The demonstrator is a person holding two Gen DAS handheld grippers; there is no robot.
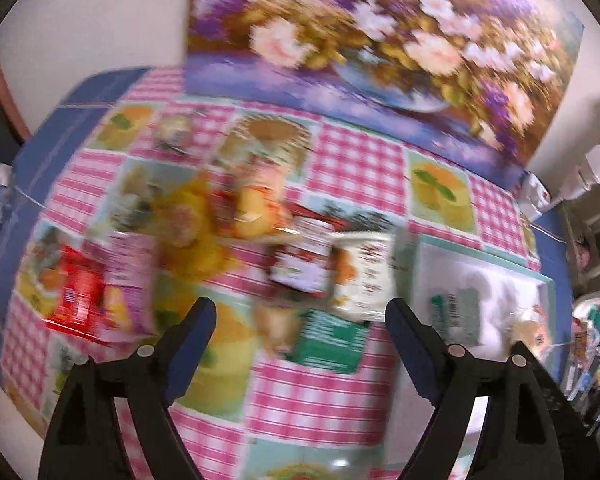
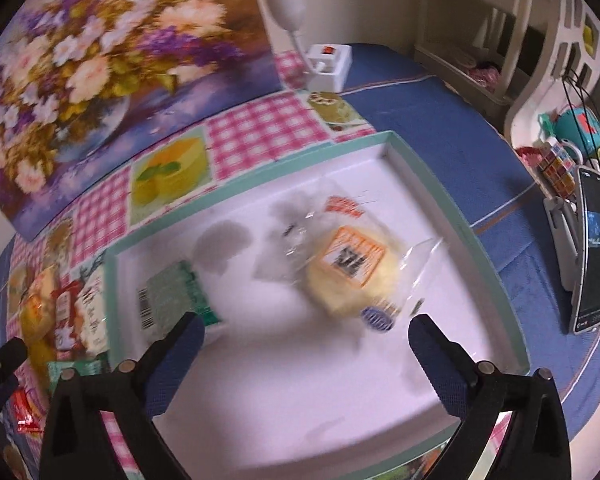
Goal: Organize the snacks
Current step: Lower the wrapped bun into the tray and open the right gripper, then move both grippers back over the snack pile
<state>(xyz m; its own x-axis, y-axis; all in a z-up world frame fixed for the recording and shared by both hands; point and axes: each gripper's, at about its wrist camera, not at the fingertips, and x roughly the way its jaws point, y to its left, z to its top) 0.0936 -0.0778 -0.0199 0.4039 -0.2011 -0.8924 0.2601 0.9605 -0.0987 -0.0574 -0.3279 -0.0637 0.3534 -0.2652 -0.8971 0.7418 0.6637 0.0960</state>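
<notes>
A: Where are the snacks sitting right now?

B: A clear-wrapped pastry [image 2: 350,276] and a green packet [image 2: 172,300] are lying in the white tray [image 2: 420,168]. The rest are waiting on the checked tablecloth [image 1: 320,400]: a small jar [image 1: 304,256], a white pouch [image 1: 362,276], a red packet [image 1: 78,292] and a green pack [image 1: 332,340].

A: And the claws?

B: Both are standing wide apart and gripping nothing. The right gripper [image 2: 306,338] is hovering over the tray, the left gripper [image 1: 300,320] over the loose pile.

A: How will the jar be handling?

B: Probably rigid, heavier and slippery, so I'd be pinching across its body. The pouches look light and crinkly; taking them mid-body, gently, seems safest.
</notes>
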